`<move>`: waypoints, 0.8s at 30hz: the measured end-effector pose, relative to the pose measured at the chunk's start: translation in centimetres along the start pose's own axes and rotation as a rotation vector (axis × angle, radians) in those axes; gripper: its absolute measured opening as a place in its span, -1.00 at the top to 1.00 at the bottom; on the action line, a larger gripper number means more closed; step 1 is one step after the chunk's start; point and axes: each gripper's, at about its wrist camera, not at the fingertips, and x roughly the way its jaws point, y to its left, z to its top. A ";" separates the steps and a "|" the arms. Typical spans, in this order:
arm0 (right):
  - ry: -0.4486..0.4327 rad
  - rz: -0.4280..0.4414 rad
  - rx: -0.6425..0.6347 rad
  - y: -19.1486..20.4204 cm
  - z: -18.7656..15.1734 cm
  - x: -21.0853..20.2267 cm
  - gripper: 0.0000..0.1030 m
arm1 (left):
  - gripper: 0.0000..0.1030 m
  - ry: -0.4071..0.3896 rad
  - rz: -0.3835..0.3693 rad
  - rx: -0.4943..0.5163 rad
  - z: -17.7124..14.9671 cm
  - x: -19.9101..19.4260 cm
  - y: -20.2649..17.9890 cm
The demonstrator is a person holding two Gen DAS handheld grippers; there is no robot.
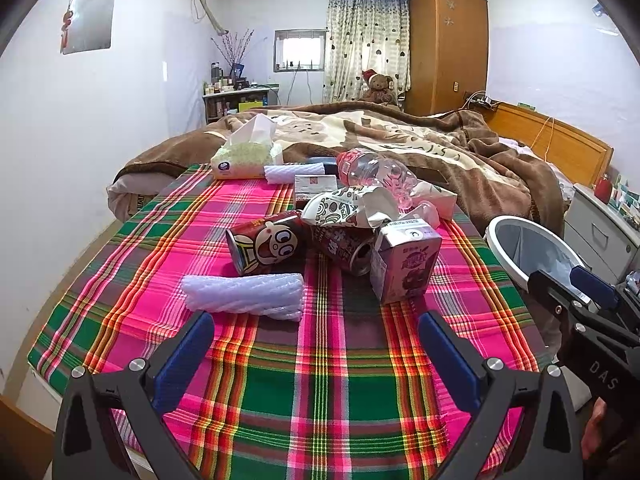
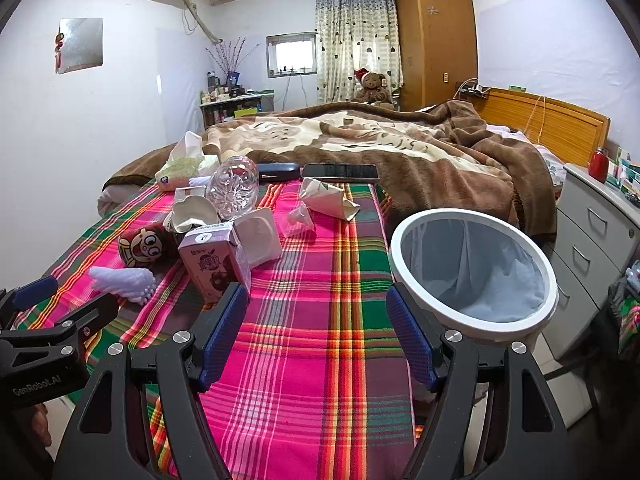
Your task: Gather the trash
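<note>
both my left claw [image 1: 316, 344] and right claw [image 2: 316, 320] hang spread above the plaid counter [image 1: 320, 400], trash pile ahead, bin [image 2: 472, 320] at right.

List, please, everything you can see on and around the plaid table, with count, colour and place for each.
foam sleeve: 2, white; one near the front left, one by the tissues
cartoon can: 1, dark red, lying left of the pile
second can: 1, dark red, lying under the crumpled paper
juice carton: 1, purple, upright, right of the cans
crumpled paper cup: 1, white with black print, on top of the pile
plastic bottle: 1, clear, lying behind the pile
tissue pack: 1, green-white, far left corner
phone: 1, black, far edge
trash bin: 1, white rim, grey liner, right of the table
left tool: 1, black with blue pads, open, empty
right tool: 1, same colours, open, empty
</note>
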 end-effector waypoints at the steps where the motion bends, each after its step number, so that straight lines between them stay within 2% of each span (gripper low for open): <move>1: 0.000 0.000 0.000 0.0 0.0 0.0 -0.43 | -1.00 0.000 0.000 0.000 0.0 0.0 0.0; 24: -0.004 -0.007 0.002 -0.1 0.2 -0.1 -0.43 | -1.00 -0.005 0.001 -0.001 0.3 -0.3 0.1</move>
